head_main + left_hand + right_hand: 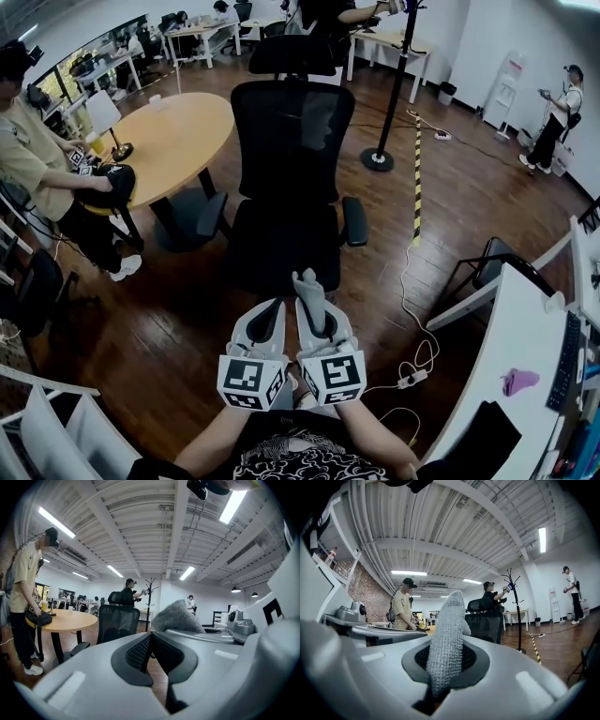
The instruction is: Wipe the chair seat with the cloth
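Note:
A black mesh office chair (291, 141) stands in front of me, its seat (279, 246) bare and facing me. Just short of the seat's front edge, my right gripper (315, 307) is shut on a grey knitted cloth (308, 287) that sticks up past its tips. In the right gripper view the cloth (449, 620) rises from between the closed jaws of the right gripper (446, 654). Beside it, my left gripper (272, 309) is shut with nothing in it. In the left gripper view the left gripper (151, 635) points toward the chair (117, 620), with the cloth (177, 617) to its right.
A round wooden table (178, 141) stands left of the chair, with a person (37, 159) at it. A coat stand (398, 84) and a striped cable cover (417, 178) are to the right. A white desk (525, 366) and a power strip (412, 380) lie at the near right.

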The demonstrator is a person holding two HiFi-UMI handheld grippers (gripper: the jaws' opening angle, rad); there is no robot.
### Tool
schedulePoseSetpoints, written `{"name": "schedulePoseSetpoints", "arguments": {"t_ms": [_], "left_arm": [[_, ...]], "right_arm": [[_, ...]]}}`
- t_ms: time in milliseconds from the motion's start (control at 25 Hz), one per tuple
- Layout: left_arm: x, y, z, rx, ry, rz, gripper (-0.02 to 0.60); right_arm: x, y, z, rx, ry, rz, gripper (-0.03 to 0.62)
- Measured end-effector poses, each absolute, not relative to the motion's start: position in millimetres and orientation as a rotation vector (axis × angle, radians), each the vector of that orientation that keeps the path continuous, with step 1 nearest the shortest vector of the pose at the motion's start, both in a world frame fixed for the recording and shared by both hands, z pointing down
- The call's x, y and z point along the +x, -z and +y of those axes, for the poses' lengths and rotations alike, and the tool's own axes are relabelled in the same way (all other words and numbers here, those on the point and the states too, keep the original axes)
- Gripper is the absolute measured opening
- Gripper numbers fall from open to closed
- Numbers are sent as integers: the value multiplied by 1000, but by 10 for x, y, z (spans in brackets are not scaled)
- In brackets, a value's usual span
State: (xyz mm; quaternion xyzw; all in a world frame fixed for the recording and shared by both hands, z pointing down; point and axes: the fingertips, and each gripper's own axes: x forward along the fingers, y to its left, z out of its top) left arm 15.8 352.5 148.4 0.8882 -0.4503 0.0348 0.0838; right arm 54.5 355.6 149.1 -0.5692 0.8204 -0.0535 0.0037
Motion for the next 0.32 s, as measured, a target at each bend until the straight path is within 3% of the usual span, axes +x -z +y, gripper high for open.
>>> {"name": "schedulePoseSetpoints", "arguments": {"t_ms": [320], "left_arm": [[297, -1491, 3578, 2657, -146, -1337, 3]], "right_arm": [[691, -1512, 3605, -1785, 202, 2553, 12]]}}
